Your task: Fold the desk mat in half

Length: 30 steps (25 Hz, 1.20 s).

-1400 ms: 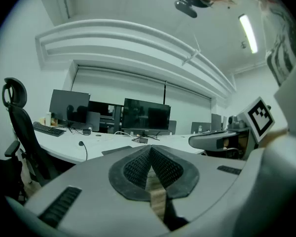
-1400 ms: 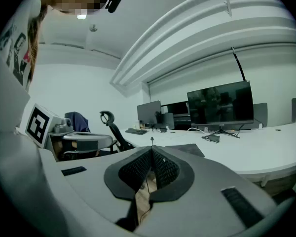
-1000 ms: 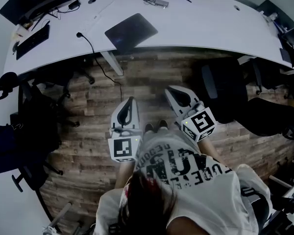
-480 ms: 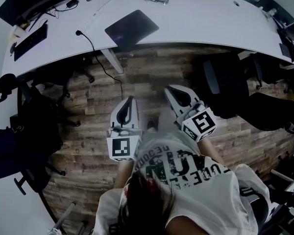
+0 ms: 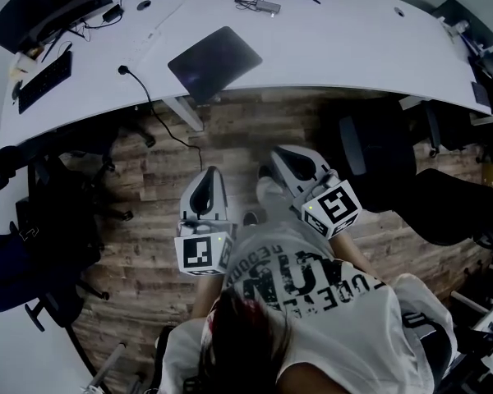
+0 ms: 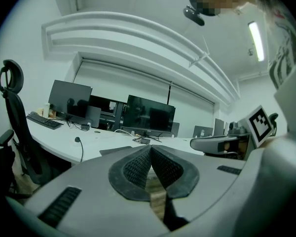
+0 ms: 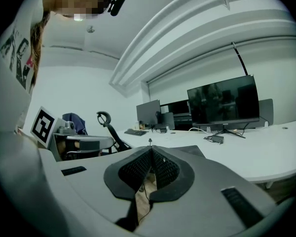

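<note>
A dark desk mat [image 5: 214,61] lies flat near the front edge of the curved white desk [image 5: 353,39], folded to a small rectangle as far as I can see. Both grippers hang well back from the desk, over the wooden floor, close to the person's body. My left gripper [image 5: 208,180] is shut with nothing between its tips; its own view shows the mat [image 6: 119,150] low beyond its joined tips [image 6: 150,148]. My right gripper [image 5: 283,156] is also shut and empty, its tips [image 7: 150,150] meeting, with the mat [image 7: 193,151] just past them.
Monitors [image 6: 149,115], a keyboard [image 5: 43,76] and cables [image 5: 261,2] sit on the desk. A black cord [image 5: 148,97] drops off the front edge. Office chairs [image 5: 378,150] stand under the desk at right, another chair and a dark bag [image 5: 16,261] at left.
The view has shifted slightly; both grippers have drifted a little toward the desk and stay shut. The mat has not moved on the desk.
</note>
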Tool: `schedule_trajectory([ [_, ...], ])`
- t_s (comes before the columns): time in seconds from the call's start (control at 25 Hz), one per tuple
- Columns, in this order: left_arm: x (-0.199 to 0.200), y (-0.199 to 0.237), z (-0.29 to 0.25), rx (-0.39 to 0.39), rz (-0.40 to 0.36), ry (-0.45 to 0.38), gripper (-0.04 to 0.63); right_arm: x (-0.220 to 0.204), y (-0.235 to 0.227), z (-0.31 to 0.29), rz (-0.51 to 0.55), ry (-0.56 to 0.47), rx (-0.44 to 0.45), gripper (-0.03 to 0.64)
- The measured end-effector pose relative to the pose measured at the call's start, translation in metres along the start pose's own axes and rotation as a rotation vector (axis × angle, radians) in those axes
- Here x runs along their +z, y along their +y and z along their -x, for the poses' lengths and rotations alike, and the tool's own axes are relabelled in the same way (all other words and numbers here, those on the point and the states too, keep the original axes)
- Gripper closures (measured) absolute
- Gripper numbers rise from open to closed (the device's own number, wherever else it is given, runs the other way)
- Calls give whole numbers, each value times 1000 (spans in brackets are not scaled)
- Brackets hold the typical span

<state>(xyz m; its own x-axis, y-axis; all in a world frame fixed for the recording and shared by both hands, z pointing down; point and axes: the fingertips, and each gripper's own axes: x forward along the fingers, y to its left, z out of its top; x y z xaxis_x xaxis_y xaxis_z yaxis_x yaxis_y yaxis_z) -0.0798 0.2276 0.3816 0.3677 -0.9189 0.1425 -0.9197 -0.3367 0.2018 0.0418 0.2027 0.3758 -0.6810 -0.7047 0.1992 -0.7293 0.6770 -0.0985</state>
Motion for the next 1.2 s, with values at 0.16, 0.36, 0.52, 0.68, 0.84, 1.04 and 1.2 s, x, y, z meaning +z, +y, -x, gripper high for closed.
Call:
schedule_trajectory([
  [0.16, 13, 4, -36, 39, 15, -19, 598, 15, -39, -17, 8, -10, 23, 623],
  [0.36, 34, 9, -75, 110, 9, -55, 598, 28, -87, -30, -12, -14, 48, 623],
  [0.52, 38, 17, -93, 162, 22, -61, 598, 25, -110, -38, -28, 1, 60, 623],
  [0.68, 36, 26, -98, 198, 30, -47, 598, 18, -120, -41, -49, 25, 61, 623],
  [0.84, 30, 31, -104, 204, 53, -29, 598, 11, -127, -46, -68, 47, 56, 623],
  [1.04, 28, 40, -119, 189, 67, -5, 598, 11, -134, -63, -83, 62, 52, 623],
  [1.2, 33, 58, -139, 182, 84, 5, 598, 15, -141, -86, -98, 83, 41, 623],
])
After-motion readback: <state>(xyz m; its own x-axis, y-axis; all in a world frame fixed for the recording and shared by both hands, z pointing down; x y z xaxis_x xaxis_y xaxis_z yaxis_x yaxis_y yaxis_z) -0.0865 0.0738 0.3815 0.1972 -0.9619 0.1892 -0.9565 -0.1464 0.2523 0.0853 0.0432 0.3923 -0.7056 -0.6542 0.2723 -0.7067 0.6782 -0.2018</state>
